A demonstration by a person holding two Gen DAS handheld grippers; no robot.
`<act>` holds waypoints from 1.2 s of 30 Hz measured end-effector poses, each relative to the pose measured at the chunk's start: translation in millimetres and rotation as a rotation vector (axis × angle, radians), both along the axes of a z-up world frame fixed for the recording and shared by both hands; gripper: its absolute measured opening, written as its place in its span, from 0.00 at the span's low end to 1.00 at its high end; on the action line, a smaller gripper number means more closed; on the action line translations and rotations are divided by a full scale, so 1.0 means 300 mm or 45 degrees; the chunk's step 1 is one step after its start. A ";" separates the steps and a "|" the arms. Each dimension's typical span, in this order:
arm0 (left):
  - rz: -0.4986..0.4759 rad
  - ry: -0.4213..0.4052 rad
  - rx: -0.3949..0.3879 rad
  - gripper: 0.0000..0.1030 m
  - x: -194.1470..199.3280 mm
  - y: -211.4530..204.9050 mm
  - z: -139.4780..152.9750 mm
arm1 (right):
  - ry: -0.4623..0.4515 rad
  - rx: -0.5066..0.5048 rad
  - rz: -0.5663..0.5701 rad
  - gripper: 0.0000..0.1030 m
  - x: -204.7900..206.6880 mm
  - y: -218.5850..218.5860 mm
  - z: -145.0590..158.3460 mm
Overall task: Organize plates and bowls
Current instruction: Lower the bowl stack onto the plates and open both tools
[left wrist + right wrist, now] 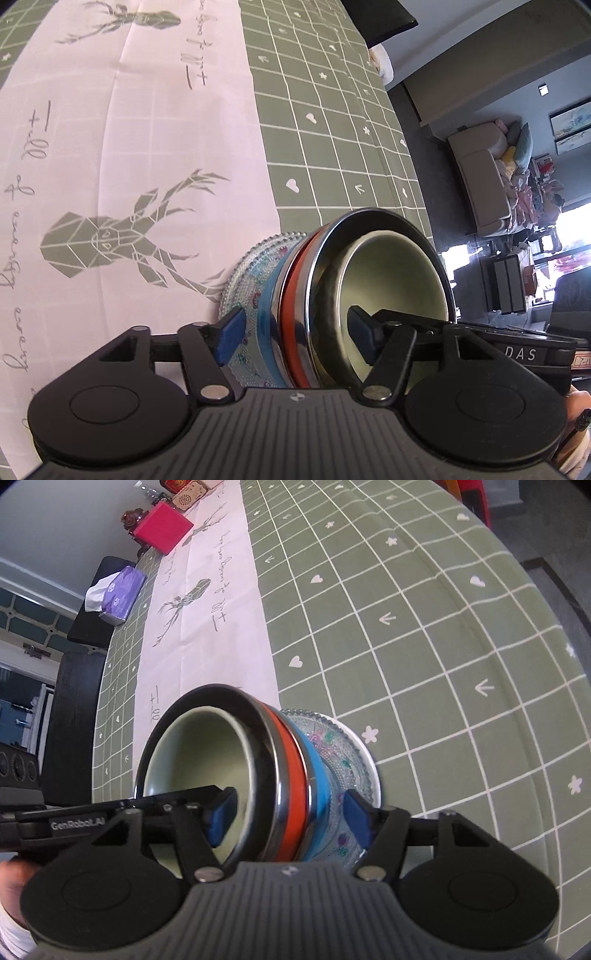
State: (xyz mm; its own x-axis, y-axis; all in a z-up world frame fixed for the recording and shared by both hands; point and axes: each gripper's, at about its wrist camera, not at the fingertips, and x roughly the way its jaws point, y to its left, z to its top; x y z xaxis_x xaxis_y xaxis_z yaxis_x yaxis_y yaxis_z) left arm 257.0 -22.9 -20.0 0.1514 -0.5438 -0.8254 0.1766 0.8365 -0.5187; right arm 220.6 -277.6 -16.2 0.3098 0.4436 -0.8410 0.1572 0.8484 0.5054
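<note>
The left gripper (293, 338) clamps the stacked bowls (332, 295) and glass plate (251, 280) between its fingers. The right gripper (291, 818) clamps the same stack on the opposite side. Uneven squeeze could slide the smooth bowls apart, I judge.

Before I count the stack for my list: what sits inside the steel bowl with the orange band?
A pale green bowl is nested inside the orange-banded steel bowl. Its interior looks empty where visible, though the gripper fingers cover part of it. Whether anything lies between the two bowls is hidden.
</note>
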 end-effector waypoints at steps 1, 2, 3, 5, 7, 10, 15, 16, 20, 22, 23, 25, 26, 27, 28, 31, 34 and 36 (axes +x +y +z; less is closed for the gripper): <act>0.001 -0.009 0.003 0.73 -0.001 0.002 0.005 | 0.001 -0.009 0.001 0.70 -0.001 -0.001 0.001; 0.003 -0.018 0.005 0.74 -0.003 0.003 0.012 | 0.001 -0.014 0.000 0.71 -0.002 -0.002 0.002; 0.003 -0.028 0.006 0.75 -0.005 0.005 0.018 | 0.001 -0.018 -0.001 0.71 -0.004 -0.004 0.001; -0.005 -0.050 0.014 0.78 -0.014 0.006 0.028 | 0.001 -0.028 -0.006 0.72 -0.009 -0.007 0.002; -0.014 -0.071 0.021 0.78 -0.026 0.010 0.039 | -0.009 -0.033 -0.008 0.73 -0.017 -0.008 0.009; -0.010 -0.120 0.008 0.78 -0.047 0.024 0.076 | -0.042 -0.048 -0.001 0.74 -0.037 -0.007 0.036; -0.009 -0.264 0.006 0.78 -0.104 0.047 0.177 | -0.139 -0.127 0.022 0.78 -0.086 0.009 0.121; -0.014 -0.296 0.013 0.78 -0.121 0.048 0.198 | -0.162 -0.143 0.028 0.82 -0.100 0.014 0.142; -0.038 -0.428 0.052 0.78 -0.202 0.048 0.273 | -0.241 -0.201 0.060 0.87 -0.158 0.039 0.216; -0.049 -0.493 0.070 0.78 -0.246 0.048 0.304 | -0.274 -0.225 0.077 0.87 -0.191 0.048 0.249; -0.053 -0.524 0.087 0.78 -0.268 0.048 0.319 | -0.295 -0.238 0.087 0.87 -0.209 0.055 0.266; -0.060 -0.594 0.120 0.78 -0.315 0.049 0.345 | -0.344 -0.270 0.107 0.88 -0.248 0.067 0.300; -0.065 -0.638 0.136 0.78 -0.340 0.049 0.359 | -0.380 -0.293 0.117 0.88 -0.272 0.075 0.320; -0.069 -0.682 0.152 0.78 -0.364 0.049 0.371 | -0.416 -0.316 0.127 0.89 -0.294 0.080 0.335; -0.067 -0.730 0.166 0.78 -0.389 0.050 0.383 | -0.457 -0.341 0.133 0.89 -0.319 0.086 0.351; -0.041 -0.910 0.198 0.78 -0.478 0.053 0.410 | -0.598 -0.423 0.144 0.90 -0.404 0.099 0.387; -0.006 -1.100 0.202 0.77 -0.575 0.058 0.419 | -0.771 -0.484 0.138 0.90 -0.515 0.109 0.403; 0.018 -1.202 0.205 0.77 -0.634 0.056 0.412 | -0.885 -0.513 0.121 0.90 -0.596 0.114 0.398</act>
